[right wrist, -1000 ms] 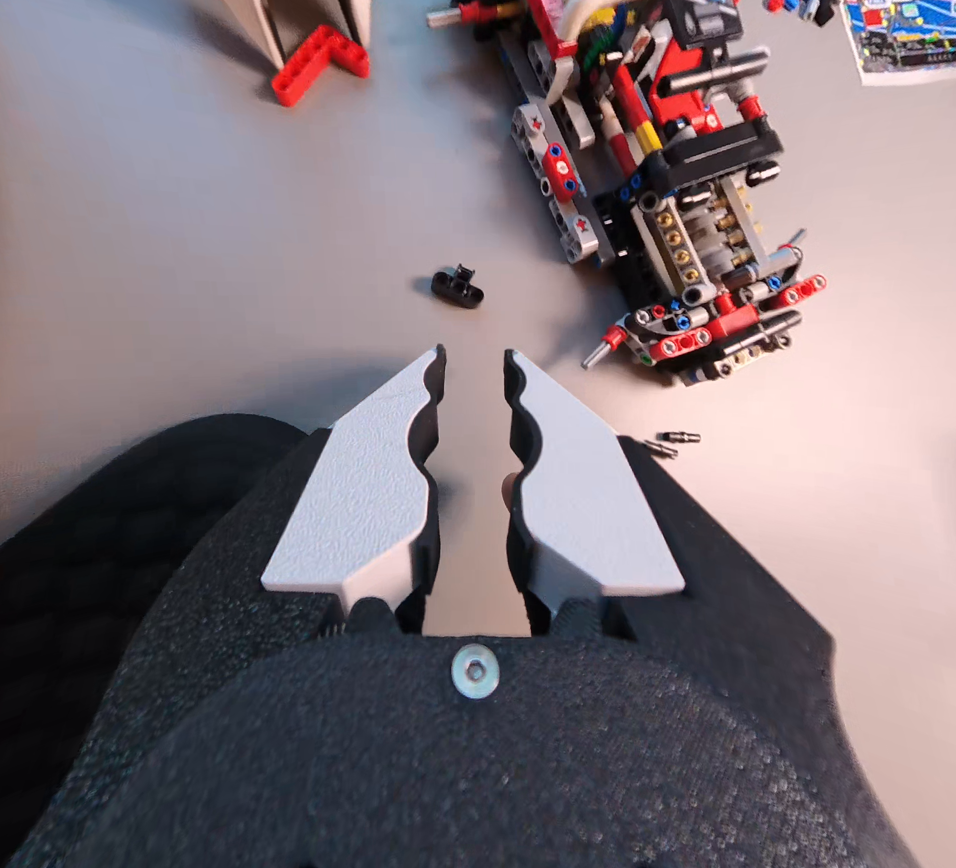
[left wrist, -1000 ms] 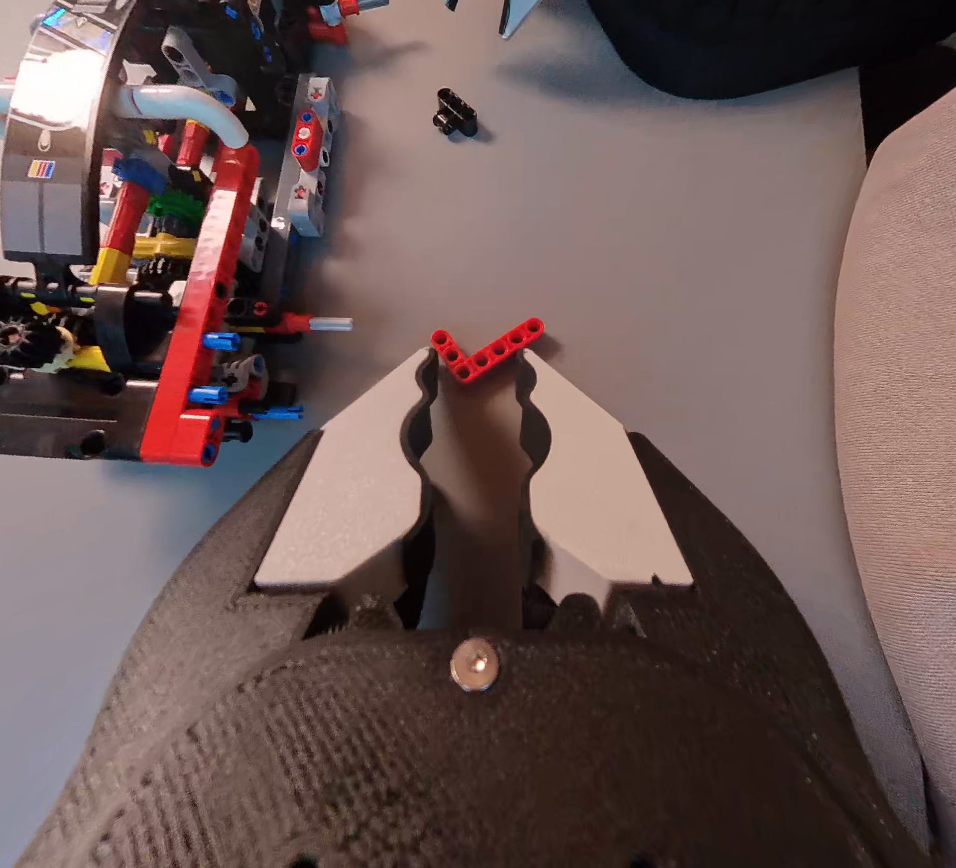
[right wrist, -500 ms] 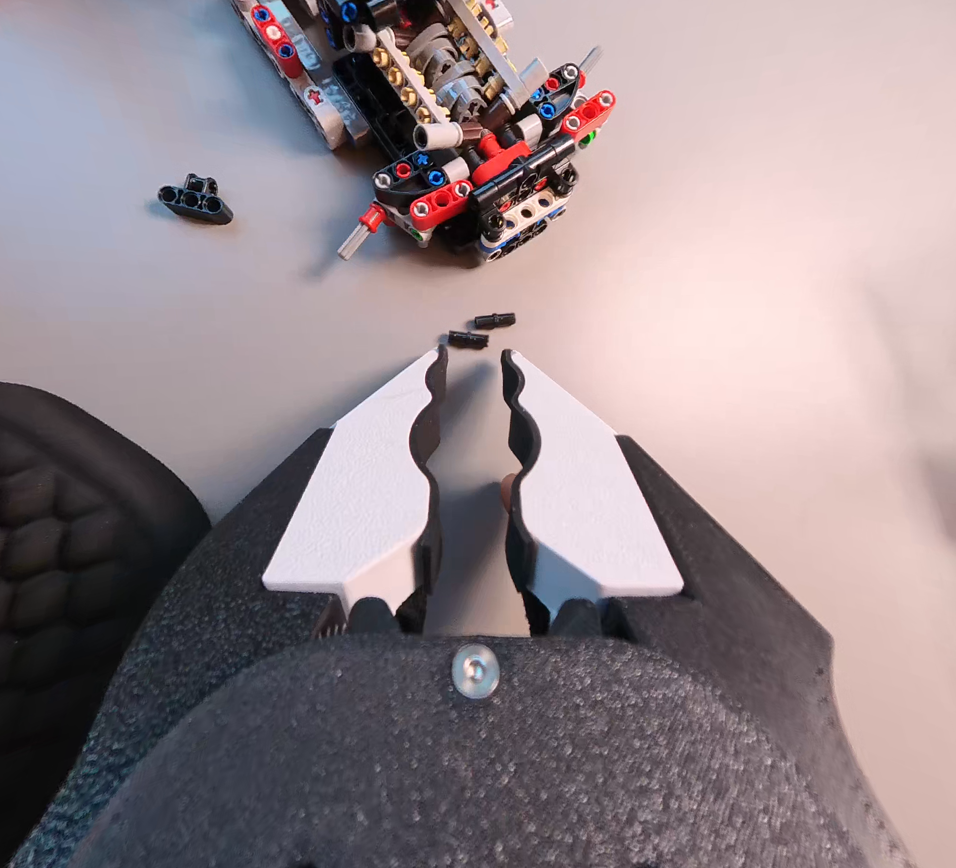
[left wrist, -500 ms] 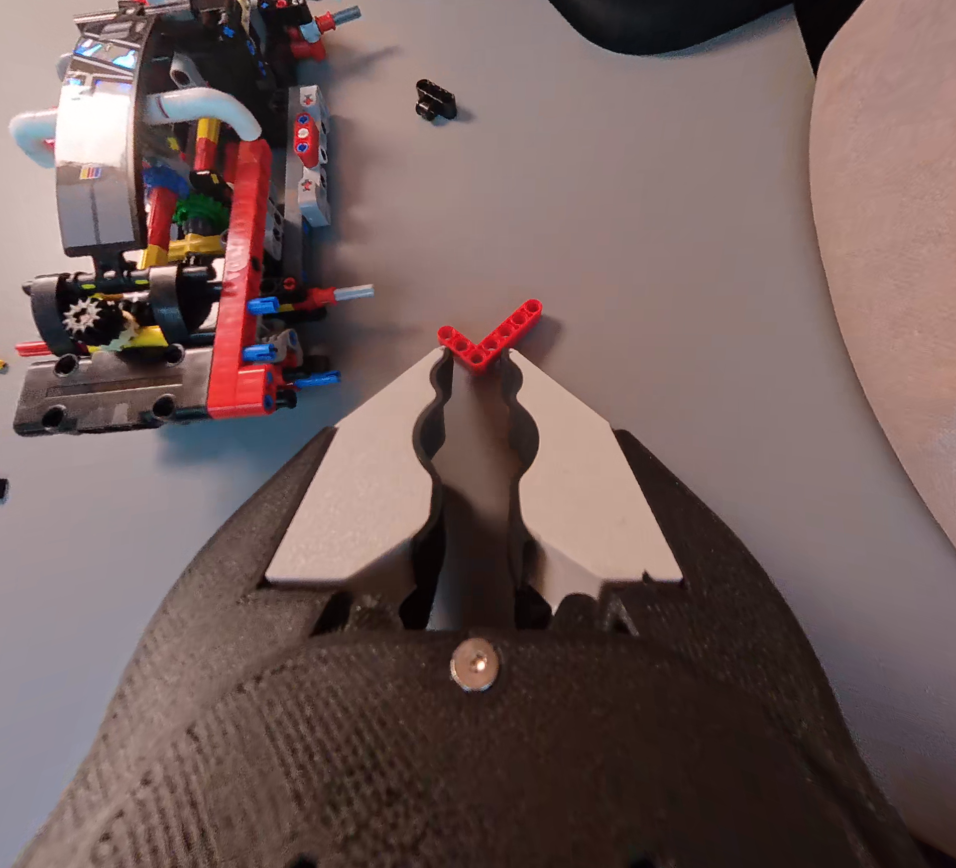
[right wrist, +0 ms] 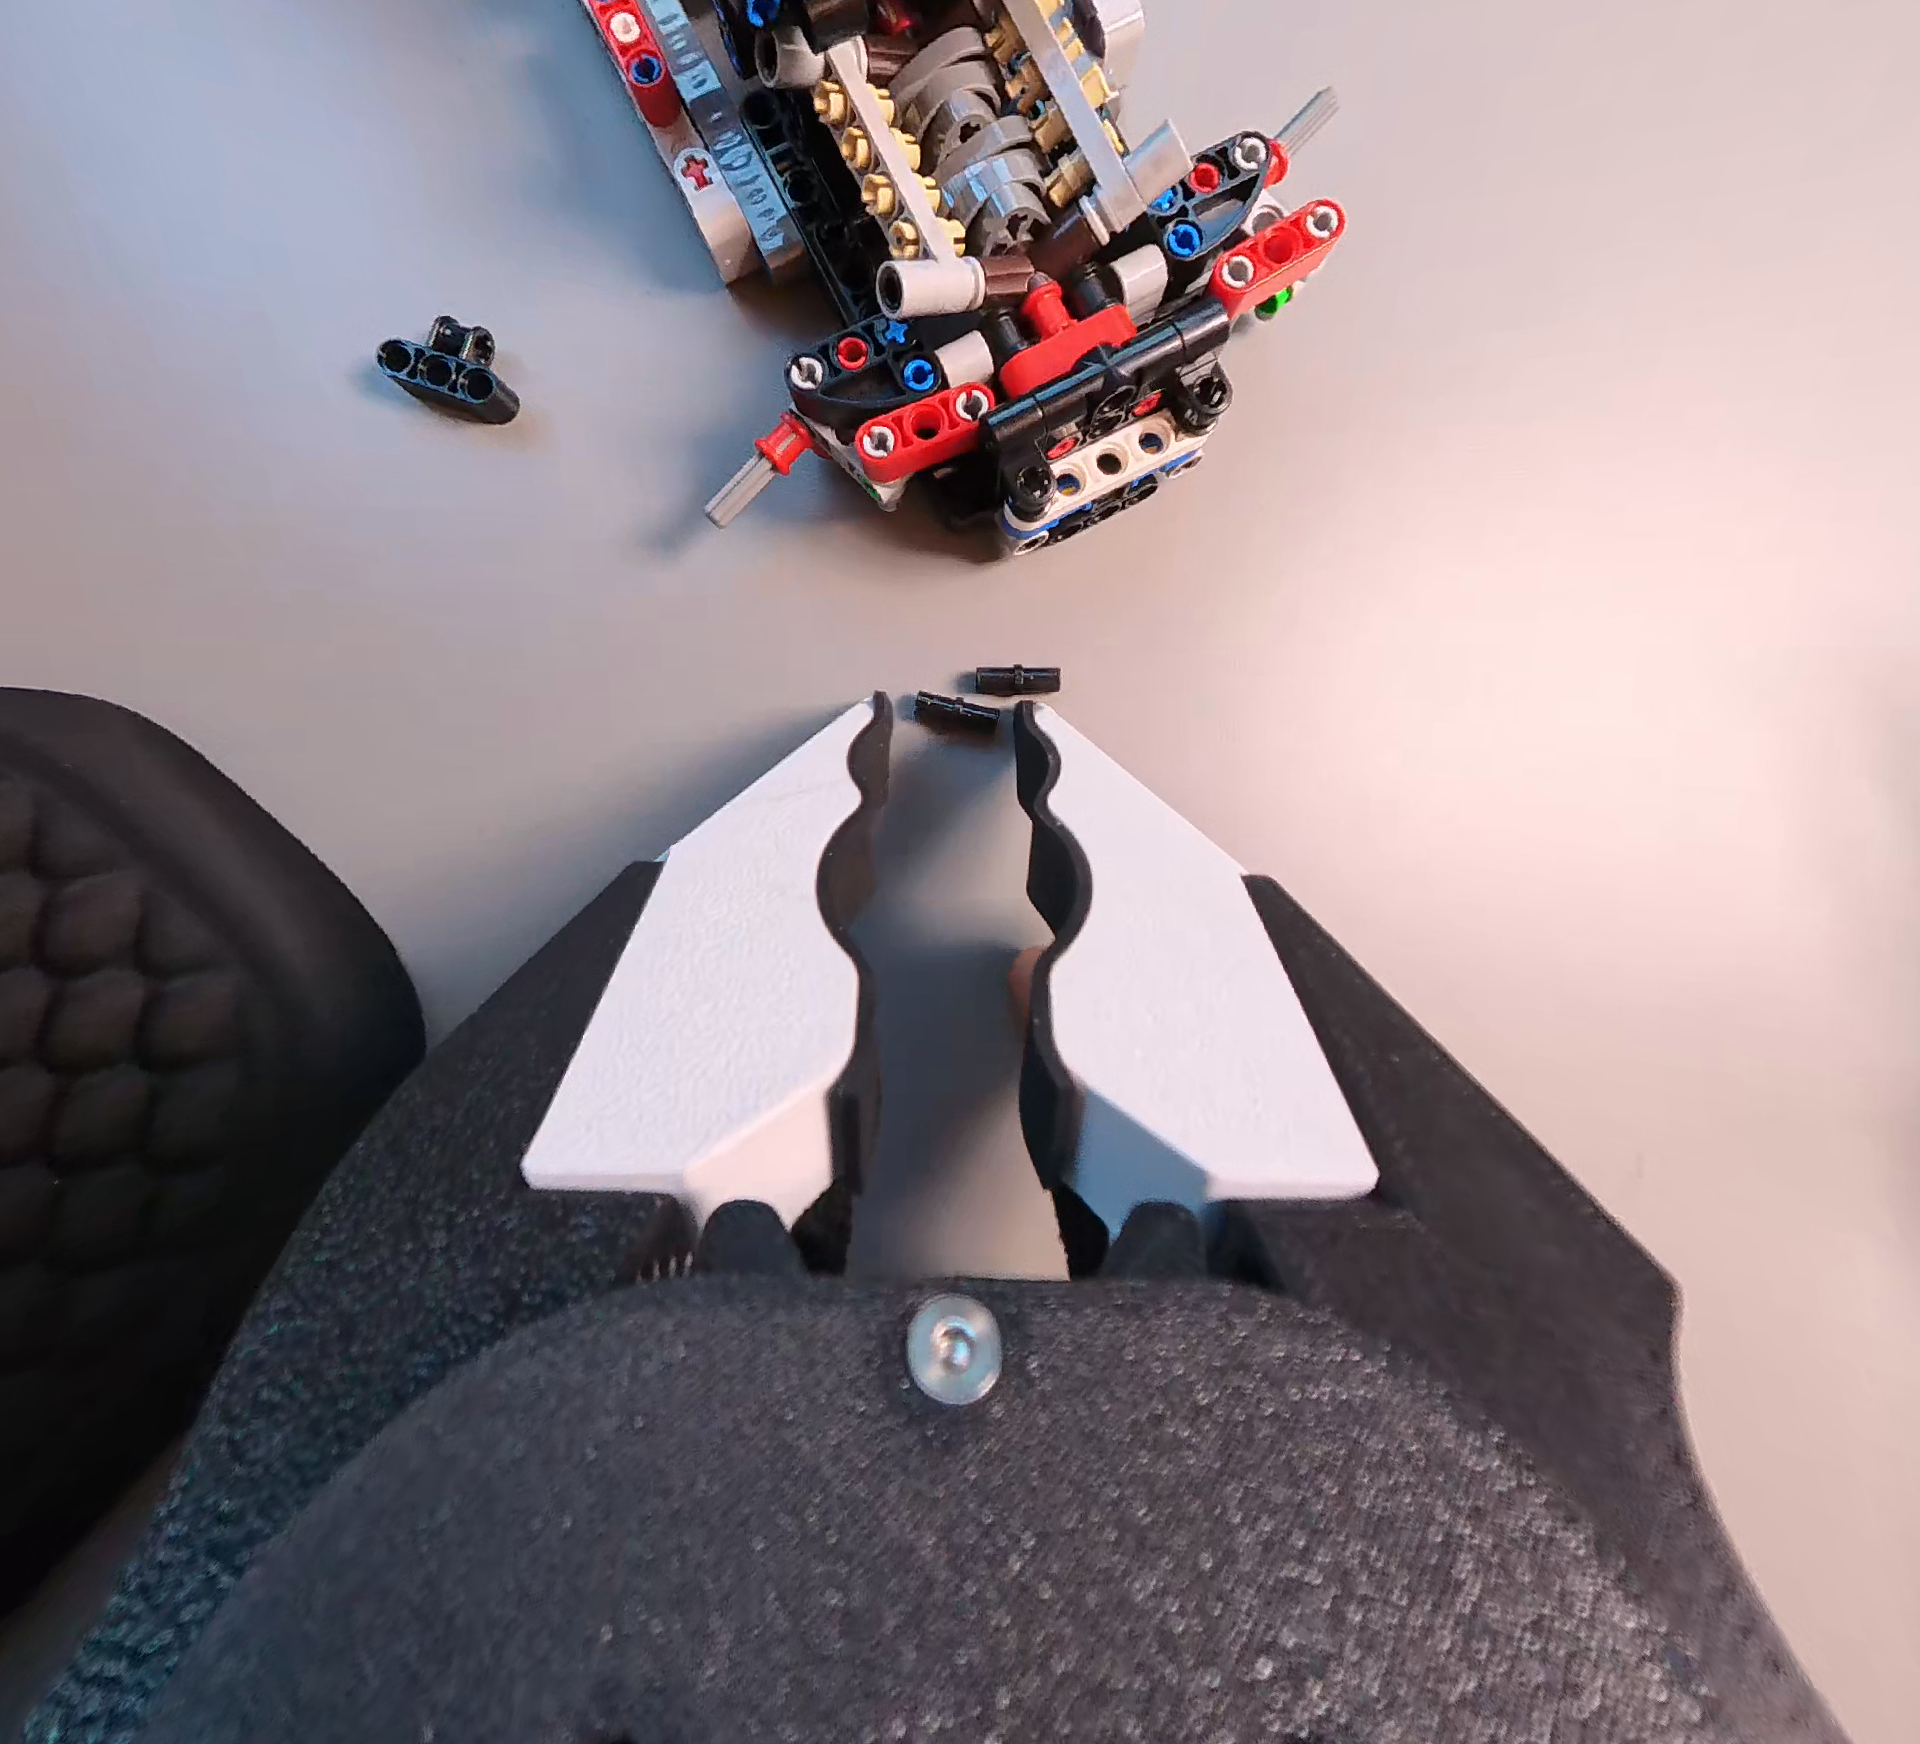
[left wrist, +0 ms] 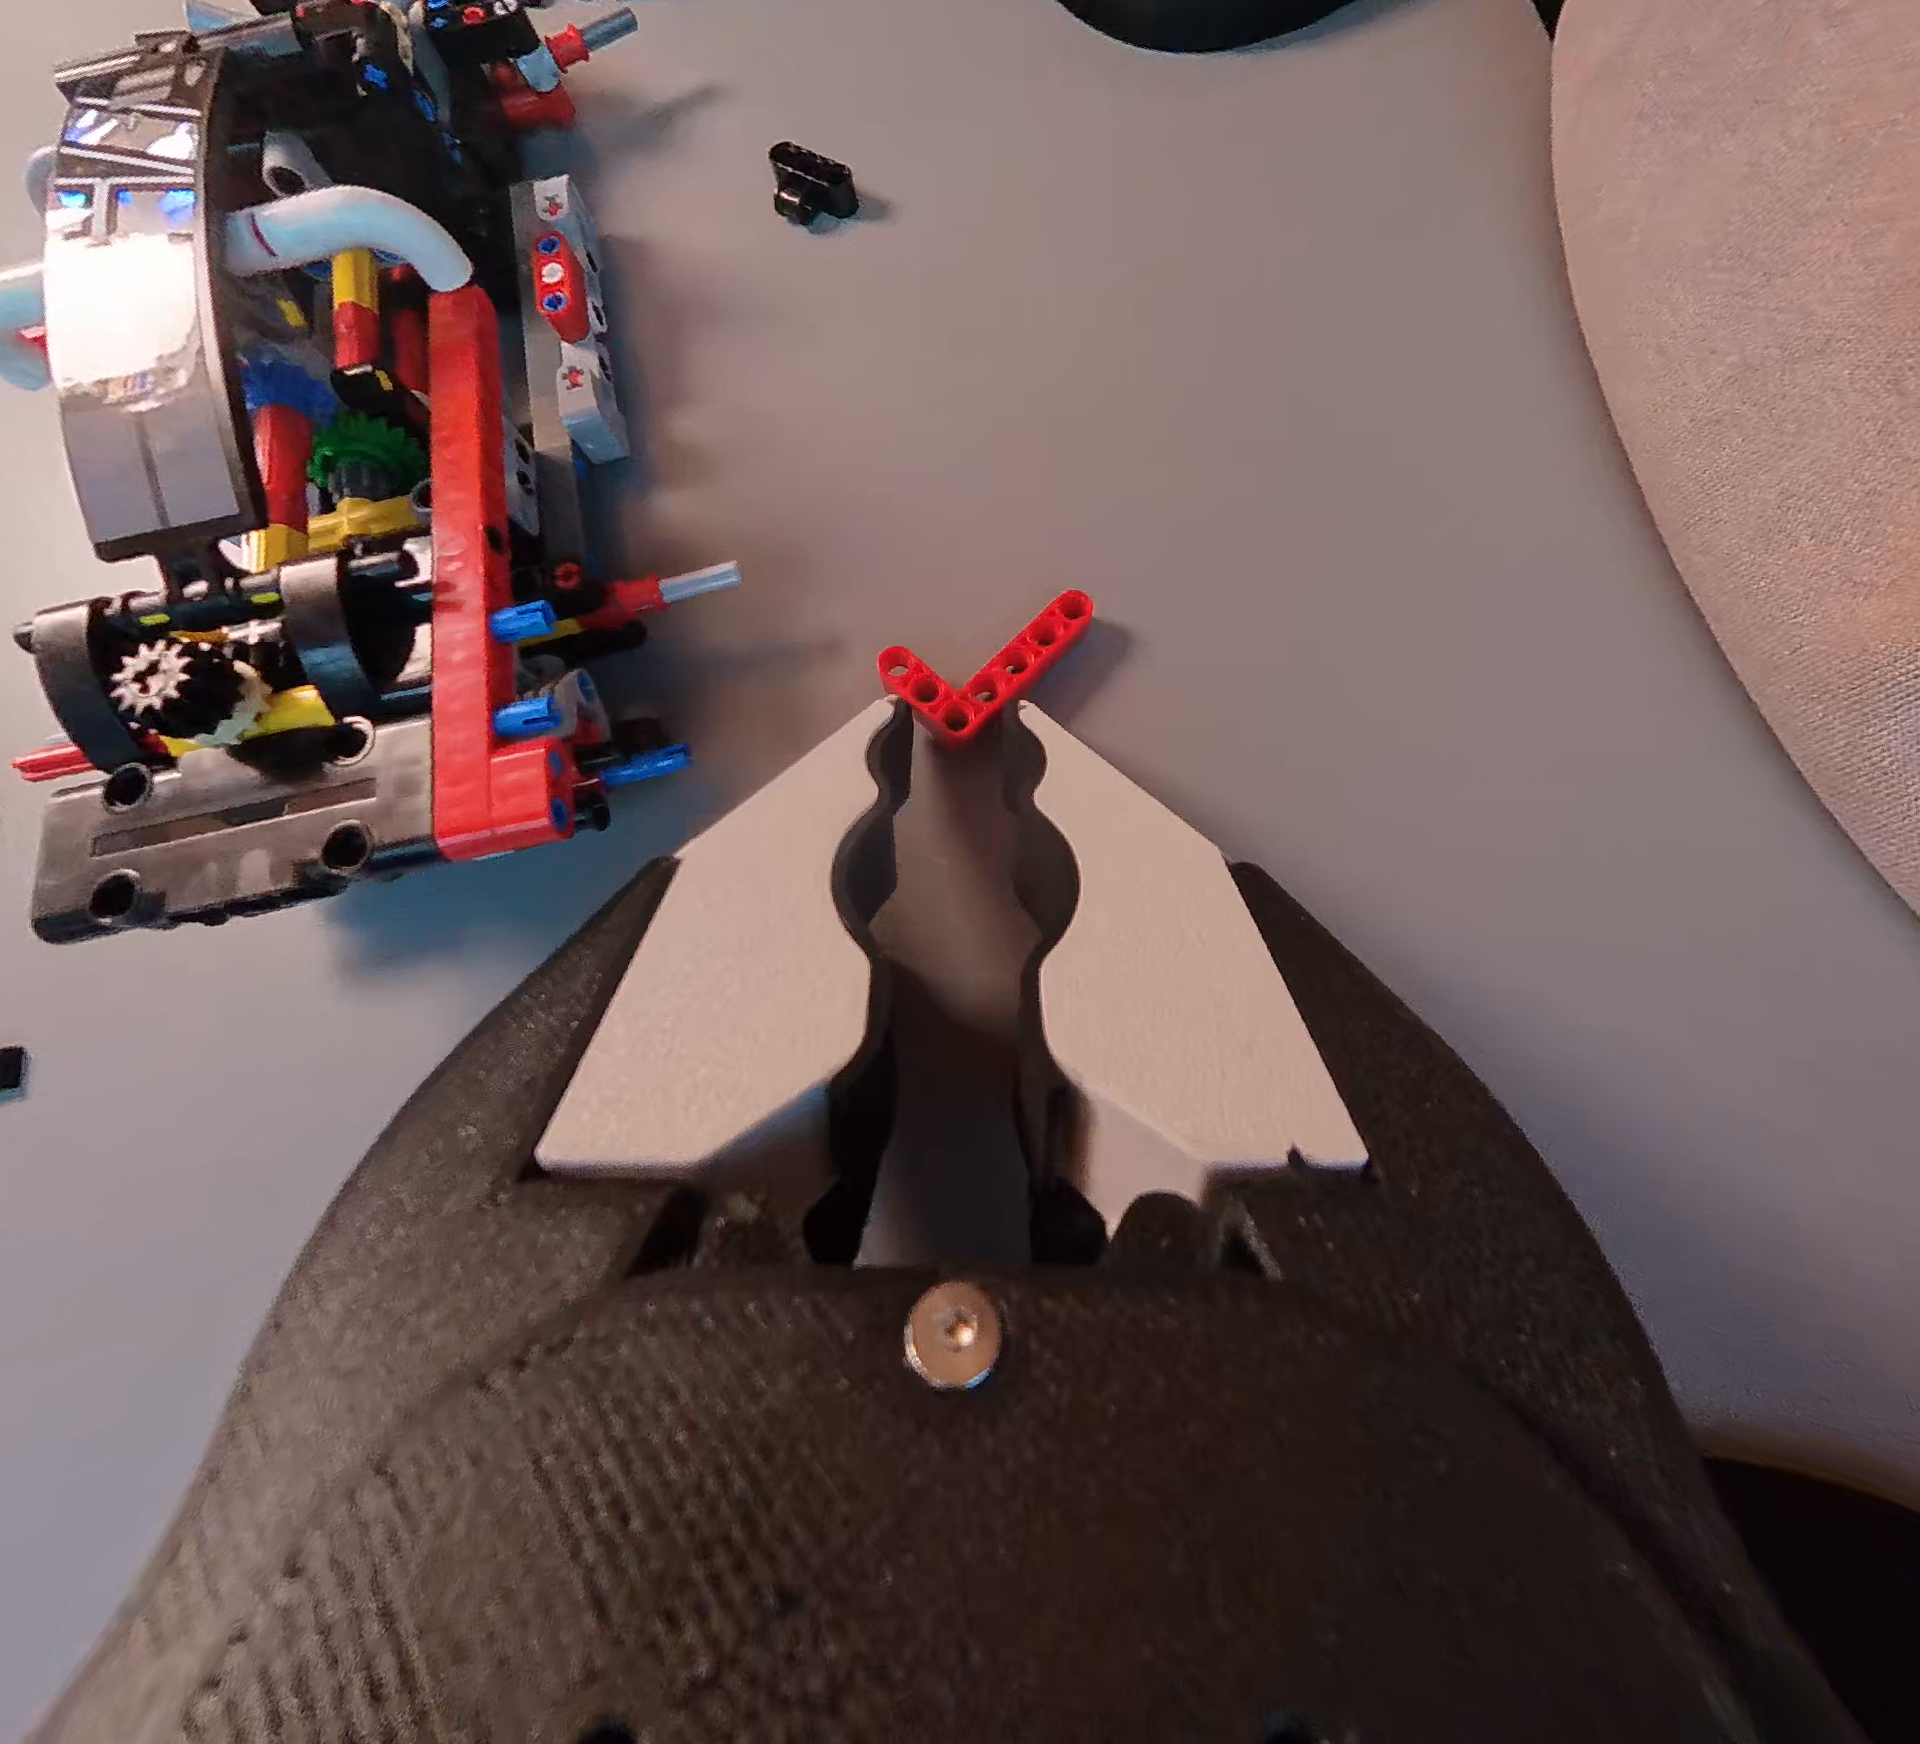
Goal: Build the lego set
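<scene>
Since a second ago, right claw has swung over two black pins, jaws narrowly apart; left claw grips red L-beam, ready for pinning.

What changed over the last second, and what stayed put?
The right gripper, open throughout, swung away from the black connector toward the model's end, and its tips now flank one of two black pins. Unchanged: the left gripper stays shut on the red L-beam; nothing was picked up or released.
</scene>
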`<state>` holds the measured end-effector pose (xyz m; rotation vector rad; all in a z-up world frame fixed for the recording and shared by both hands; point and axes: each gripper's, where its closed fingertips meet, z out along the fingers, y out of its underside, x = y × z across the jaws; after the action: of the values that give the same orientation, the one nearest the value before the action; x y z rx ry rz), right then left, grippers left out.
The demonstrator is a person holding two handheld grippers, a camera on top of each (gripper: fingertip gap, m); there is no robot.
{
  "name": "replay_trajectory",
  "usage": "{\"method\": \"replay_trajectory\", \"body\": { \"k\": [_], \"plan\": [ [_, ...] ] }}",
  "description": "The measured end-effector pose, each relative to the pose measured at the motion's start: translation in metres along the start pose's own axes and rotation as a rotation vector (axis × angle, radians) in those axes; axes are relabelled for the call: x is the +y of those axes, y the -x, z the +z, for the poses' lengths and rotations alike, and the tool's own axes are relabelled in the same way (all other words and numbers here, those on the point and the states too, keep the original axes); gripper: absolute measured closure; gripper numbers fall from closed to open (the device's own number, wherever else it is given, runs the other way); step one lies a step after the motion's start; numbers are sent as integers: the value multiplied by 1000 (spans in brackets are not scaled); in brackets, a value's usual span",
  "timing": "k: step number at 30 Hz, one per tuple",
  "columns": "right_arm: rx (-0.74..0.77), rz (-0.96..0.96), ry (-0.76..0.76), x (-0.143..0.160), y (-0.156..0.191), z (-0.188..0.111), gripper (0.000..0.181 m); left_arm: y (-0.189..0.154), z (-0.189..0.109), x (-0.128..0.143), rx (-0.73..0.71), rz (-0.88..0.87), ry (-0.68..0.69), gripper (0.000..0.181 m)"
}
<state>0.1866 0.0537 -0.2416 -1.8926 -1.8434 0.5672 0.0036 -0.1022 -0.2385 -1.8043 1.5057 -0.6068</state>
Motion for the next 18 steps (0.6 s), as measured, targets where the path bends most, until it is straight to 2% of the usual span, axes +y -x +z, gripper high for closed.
{"method": "replay_trajectory", "body": {
  "k": [6, 13, 15, 18],
  "plan": [
    [4, -7, -6, -1, 3, 1, 167, 7, -7, 0, -43, -33, -23, 158],
    [32, 9, -65, -5, 20, -5, 168, 24, -29, -21, -127, -179, -194, 160],
    [64, -10, -162, -27, 31, -15, 168, 27, -33, -37, -120, -288, -288, 161],
    [117, -98, -388, -89, 64, -26, 168, 29, -33, -65, -33, -522, -463, 162]
  ]
}}
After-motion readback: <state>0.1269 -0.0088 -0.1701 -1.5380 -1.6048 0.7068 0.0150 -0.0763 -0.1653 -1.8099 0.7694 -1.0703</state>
